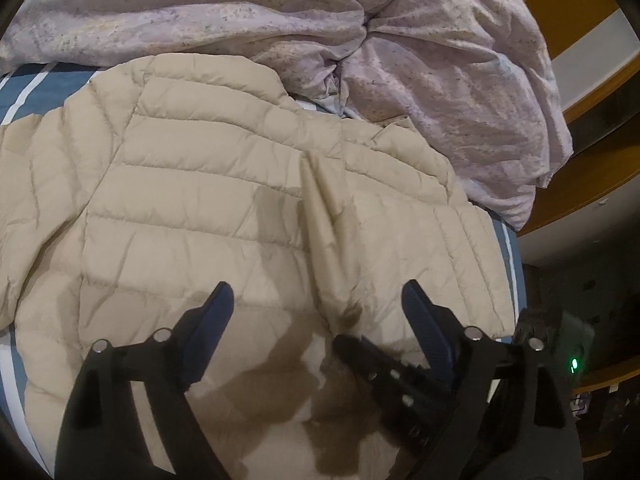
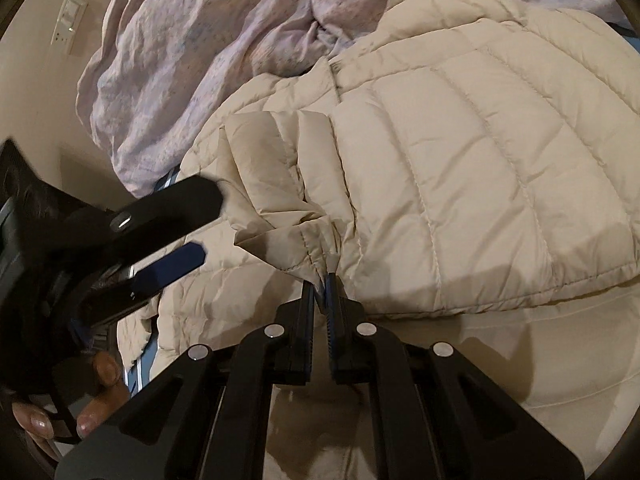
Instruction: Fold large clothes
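I'm mid-fold: my right gripper [image 2: 325,280] pinches the jacket [image 2: 460,168] cuff at frame centre, sleeve drawn across the bed [image 1: 36,88]. My left gripper [image 1: 316,304] hangs spread, empty, needing an edge.

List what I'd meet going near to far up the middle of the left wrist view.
Left gripper, jaws open and nothing between them → beige puffer jacket spread flat → crumpled lilac duvet at the far edge.
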